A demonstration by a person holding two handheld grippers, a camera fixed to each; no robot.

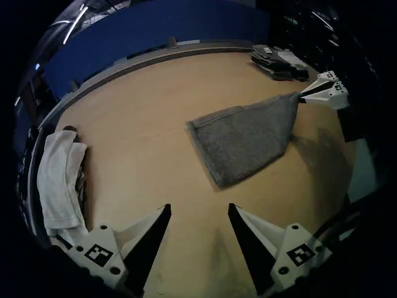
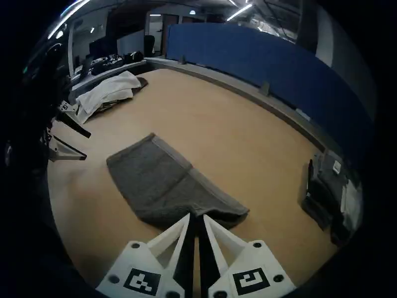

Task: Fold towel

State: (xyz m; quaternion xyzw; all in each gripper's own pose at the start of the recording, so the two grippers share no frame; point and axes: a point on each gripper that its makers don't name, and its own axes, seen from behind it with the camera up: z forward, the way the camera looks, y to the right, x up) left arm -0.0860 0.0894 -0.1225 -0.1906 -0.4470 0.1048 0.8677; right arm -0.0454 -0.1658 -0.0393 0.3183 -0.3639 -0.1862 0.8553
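A: Pinching anything?
B: The right claw point(image 2: 197, 216) nips a corner of the grey towel point(image 2: 164, 181), which lies in the middle of the table point(image 1: 139, 144). The left claw point(image 1: 198, 206) gapes, empty.
A: Handling?
B: Soft, light and floppy, I judge. Grip corners.

text: none legible | signs: square black-and-white code tags point(image 1: 98, 253) | on: left hand-held gripper point(image 1: 199, 206), right hand-held gripper point(image 2: 198, 217)

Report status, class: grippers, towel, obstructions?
Left gripper open, empty. Right gripper shut on corner of grey towel. White towels, dark stack lie well aside.
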